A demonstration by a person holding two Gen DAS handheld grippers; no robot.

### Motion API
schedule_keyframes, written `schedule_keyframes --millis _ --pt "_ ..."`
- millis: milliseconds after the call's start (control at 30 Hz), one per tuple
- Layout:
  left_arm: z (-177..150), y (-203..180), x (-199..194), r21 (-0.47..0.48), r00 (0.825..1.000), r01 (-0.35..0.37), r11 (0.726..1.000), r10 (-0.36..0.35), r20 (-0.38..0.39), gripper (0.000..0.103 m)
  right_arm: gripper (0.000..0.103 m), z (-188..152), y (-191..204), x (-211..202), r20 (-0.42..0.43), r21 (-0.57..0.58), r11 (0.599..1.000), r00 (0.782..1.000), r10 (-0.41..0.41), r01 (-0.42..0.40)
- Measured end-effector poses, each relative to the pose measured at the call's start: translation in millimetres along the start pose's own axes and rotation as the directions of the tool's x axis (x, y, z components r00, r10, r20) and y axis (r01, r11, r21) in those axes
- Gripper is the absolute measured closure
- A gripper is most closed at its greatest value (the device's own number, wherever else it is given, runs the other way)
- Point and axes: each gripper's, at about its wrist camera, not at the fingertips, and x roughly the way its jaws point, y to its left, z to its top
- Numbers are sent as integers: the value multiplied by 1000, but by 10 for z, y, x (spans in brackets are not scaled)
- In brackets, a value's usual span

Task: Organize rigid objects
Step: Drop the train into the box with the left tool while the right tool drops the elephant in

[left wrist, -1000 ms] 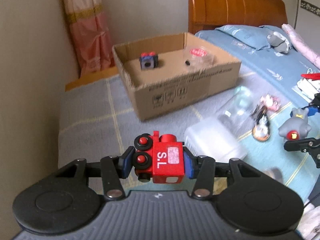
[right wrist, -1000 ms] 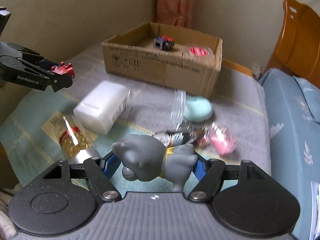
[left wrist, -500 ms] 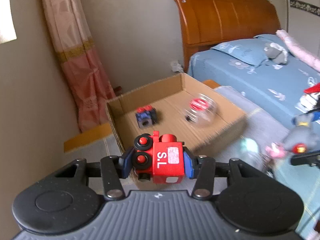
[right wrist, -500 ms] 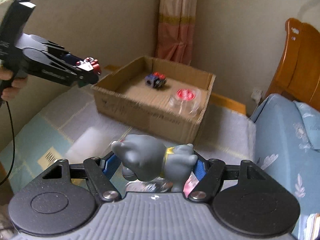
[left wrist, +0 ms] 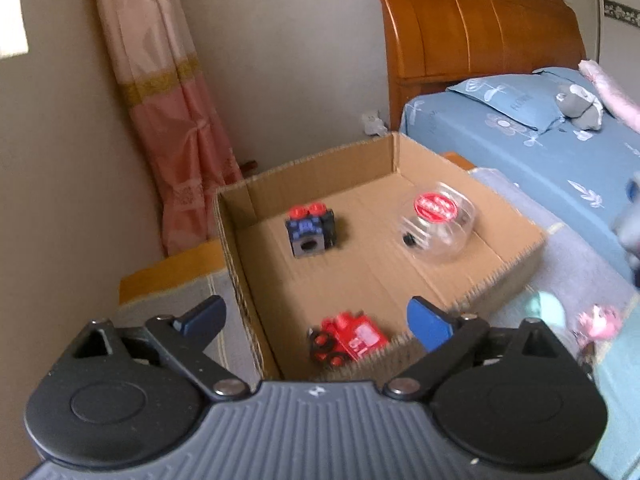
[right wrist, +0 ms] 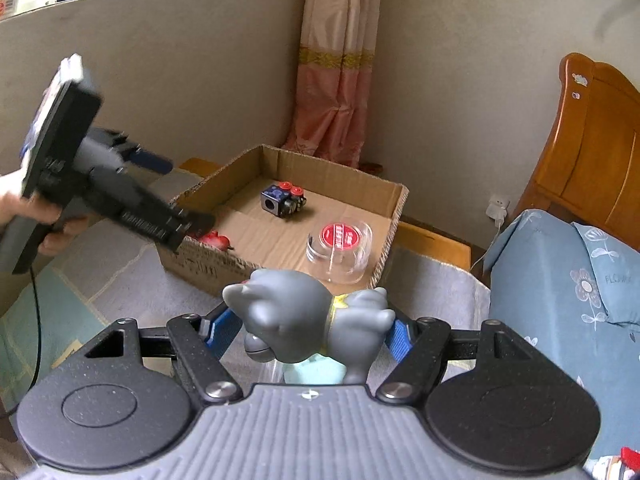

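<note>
Below, left gripper (left wrist: 316, 318) with blue-padded fingers (left wrist: 426, 322) spread wide, nothing between them, poised over the near wall of the cardboard box (left wrist: 504, 276). Red toy train (left wrist: 346, 342) lying on the box floor in the near corner, just behind the near wall, blurred, apart from both pads. Also on the box floor: blue toy block (left wrist: 310, 232) with 2 red knobs toward the back left, and clear round container (left wrist: 438, 220) with a red label toward the back right, well apart from each other and from the train.

Right gripper (right wrist: 310, 326) closed on the grey animal figure (right wrist: 304, 318), 1 blue pad against each flank, figure lying crosswise with its head toward the left finger and a yellow band around its neck. Figure held above the grey blanket (right wrist: 432, 280), short of the box (right wrist: 396, 208) and outside it. Pale green object (right wrist: 316, 372) partly hidden beneath the figure; identity not clear.

From the right wrist view, left gripper (right wrist: 188, 204) seen side-on at the box's left wall, gripped by a hand (right wrist: 48, 216), red train (right wrist: 216, 240) visible just past its tip. Same view: block (right wrist: 282, 198) and container (right wrist: 340, 248) inside the box.

Surroundings: pink curtain (left wrist: 168, 120) behind the box, wooden headboard (left wrist: 480, 28), blue bedding (left wrist: 540, 140) to the right.
</note>
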Motion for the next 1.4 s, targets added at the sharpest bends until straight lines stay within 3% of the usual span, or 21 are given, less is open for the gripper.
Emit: schedule_keyframes --millis 267,733,900,967,1033,1133,1400 --pt "-317 139 -326 -69 1000 6 998 -6 0 5 26 380 105 227 -13 -20 999 999 37 -37" --pt "-632 462 -789 -199 991 -83 976 102 87 2 26 1100 468 952 -101 -53 992 989 106 -112" --pt "-727 539 -781 -240 991 -75 968 99 90 2 26 1266 575 1269 -128 -43 993 987 101 -108" --pt "-763 553 -765 -246 992 -73 967 96 84 2 23 1317 586 1366 -124 -27 994 987 98 -102" --pt "-782 558 -741 -248 993 -73 966 94 75 2 11 1336 588 1446 -128 -17 995 988 91 -94" --pt "-828 565 -726 -248 994 -65 967 85 70 2 5 1288 579 1472 -139 -14 996 987 81 -84" --pt "-875 510 -754 -247 995 -62 967 79 60 2 0 1078 559 1237 -150 -30 998 987 56 -61"
